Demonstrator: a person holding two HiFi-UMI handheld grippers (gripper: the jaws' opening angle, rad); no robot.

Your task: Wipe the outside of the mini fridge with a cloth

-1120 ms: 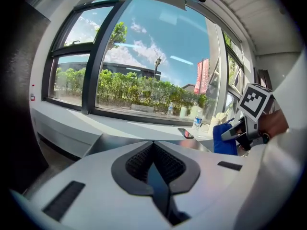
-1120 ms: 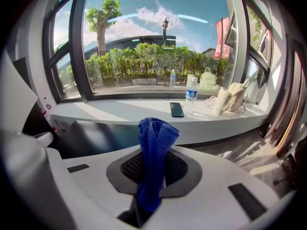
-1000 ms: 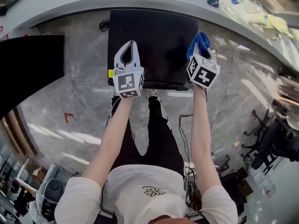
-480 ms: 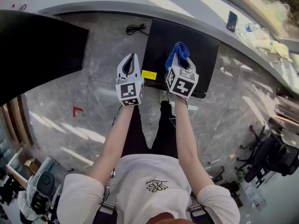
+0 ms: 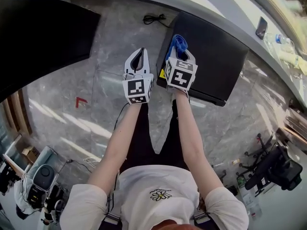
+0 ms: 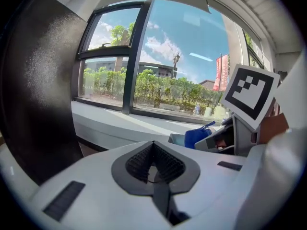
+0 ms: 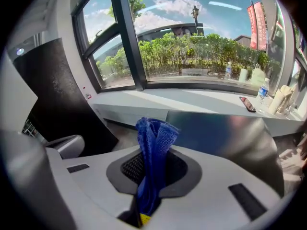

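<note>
Blue cloth (image 5: 180, 43) in right hand-held gripper (image 5: 179, 52) — now at left edge of mini fridge (image 5: 216, 56); left hand-held gripper (image 5: 139, 56) closed

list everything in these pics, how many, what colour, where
mini fridge: one, black, on the floor below the sill
cloth: one, blue, clamped in the right gripper, over the fridge's left edge
label: one, yellow, fridge's near left corner
large unit: one, black, upper left
cable: one, black, coiled on the floor beside the fridge
phone: one, dark, on the sill
bottle: one, clear, on the sill
floor mark: one, red, left
left gripper: white, shut, empty
right gripper: white, shut on the cloth
</note>
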